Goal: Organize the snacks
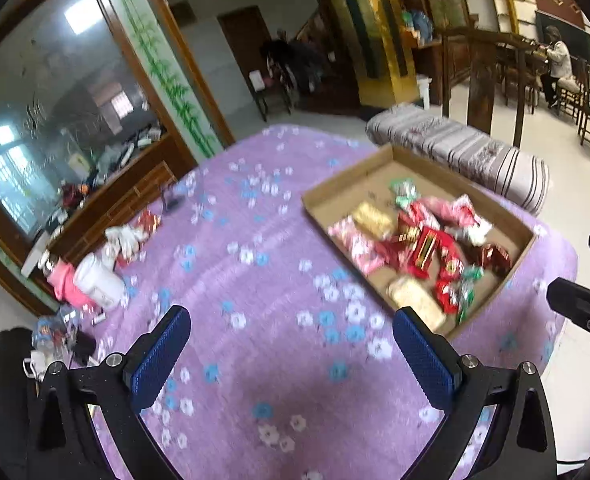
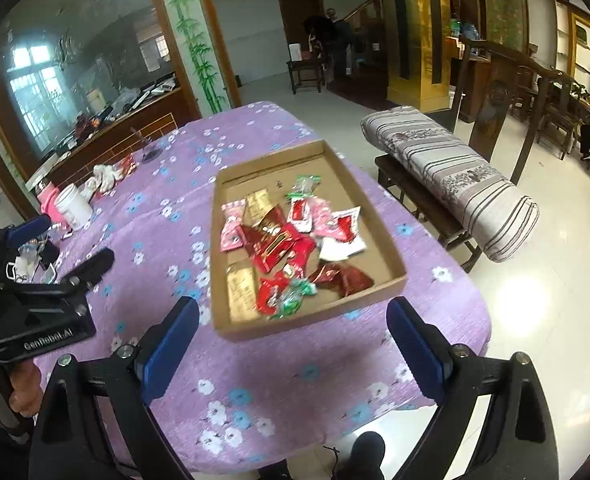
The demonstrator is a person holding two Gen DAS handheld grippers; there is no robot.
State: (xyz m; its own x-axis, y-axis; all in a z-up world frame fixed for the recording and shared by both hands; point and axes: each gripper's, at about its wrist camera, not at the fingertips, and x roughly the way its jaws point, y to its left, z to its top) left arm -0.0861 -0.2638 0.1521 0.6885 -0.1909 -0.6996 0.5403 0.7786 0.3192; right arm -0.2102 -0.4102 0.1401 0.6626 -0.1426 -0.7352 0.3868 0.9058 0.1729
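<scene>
The table, draped in a purple flowered cloth, took up most of what I could see, with a striped rolled cushion lying on a wooden bench just beyond its far edge. On the cloth sat a shallow cardboard tray, and the snacks were all heaped loosely inside it: red, pink, gold and green-and-white wrappers overlapping near the middle and the near end, the far end of the tray bare. None lay sorted into any order that I could make out. Over at the table's far-left edge stood a white jar beside something pink, with a few small odds and ends near them, too blurred to name.

Both tools hung above the near part of the cloth, well short of the tray. The left gripper stood wide open with nothing between its blue pads. The right gripper stood equally wide and empty, the tray's near edge showing in the gap beyond it.

To my eye the gathering step looked done or nearly so, every wrapper I could see being already in the tray. The next move, I judged, would call for checking the clutter at the far-left edge for any stray packet, or else reaching into the heap to sort like with like, which would need a gentle pinch on thin, slippery wrappers.
</scene>
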